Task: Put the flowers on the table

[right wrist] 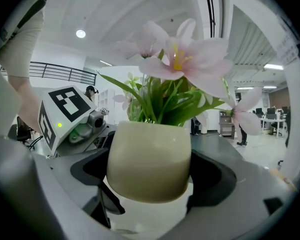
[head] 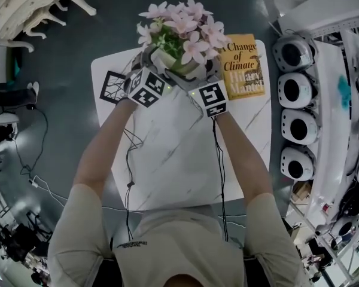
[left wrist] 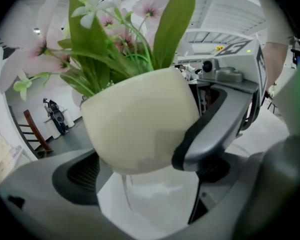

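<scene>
Yellow book (head: 242,64), black-patterned coaster (head: 112,86), row of white devices (head: 294,124), pale chairs (head: 36,2)

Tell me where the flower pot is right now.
Head view: the flower pot is gripped between the left tongs and right tongs at the far end of the table, left of the book.

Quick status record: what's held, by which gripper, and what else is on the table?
held: flower pot with pink flowers
left gripper: shut on flower pot, low down
right gripper: shut on flower pot
position: over the table's far end; touching it or not, cannot tell
also on table: book at right, black patterned mat at left
</scene>
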### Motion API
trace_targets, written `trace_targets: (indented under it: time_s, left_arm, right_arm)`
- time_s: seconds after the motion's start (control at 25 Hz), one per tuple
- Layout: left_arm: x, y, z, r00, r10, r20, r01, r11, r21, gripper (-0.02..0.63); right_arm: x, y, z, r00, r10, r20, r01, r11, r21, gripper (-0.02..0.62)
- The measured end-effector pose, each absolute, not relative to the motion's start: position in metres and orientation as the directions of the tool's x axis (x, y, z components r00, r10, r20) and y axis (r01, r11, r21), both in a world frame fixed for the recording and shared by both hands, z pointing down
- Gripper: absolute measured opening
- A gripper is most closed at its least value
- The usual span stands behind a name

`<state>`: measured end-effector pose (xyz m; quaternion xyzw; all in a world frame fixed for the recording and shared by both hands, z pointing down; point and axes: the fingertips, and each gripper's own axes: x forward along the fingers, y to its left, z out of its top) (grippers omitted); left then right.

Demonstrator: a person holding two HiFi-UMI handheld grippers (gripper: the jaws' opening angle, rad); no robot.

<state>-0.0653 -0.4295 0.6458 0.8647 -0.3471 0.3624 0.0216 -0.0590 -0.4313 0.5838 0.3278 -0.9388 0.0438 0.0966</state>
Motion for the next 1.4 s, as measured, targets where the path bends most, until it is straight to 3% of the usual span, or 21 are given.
trace_targets:
  time_s: [0.36, 1.4]
  left_arm:
    - [-0.075, -0.440, 0.681, 0.465, -0.546, 0.697, -0.556, -0.792, -0.251, 0.571]
    - [-0.077, -0.427, 0.688, 0.482, -0.516, 0.708, -0.587, -0.790, -0.177, 0.571]
  right_arm:
    - [-0.062, -0.444, 0.622, -0.756, -0.612, 0.231, -0.631, 0.776, -0.010, 0.494]
    - [-0.060, -0.450, 0.653, -0.708, -0.592, 0.386, -0.657, 0.752, -0.051, 0.495]
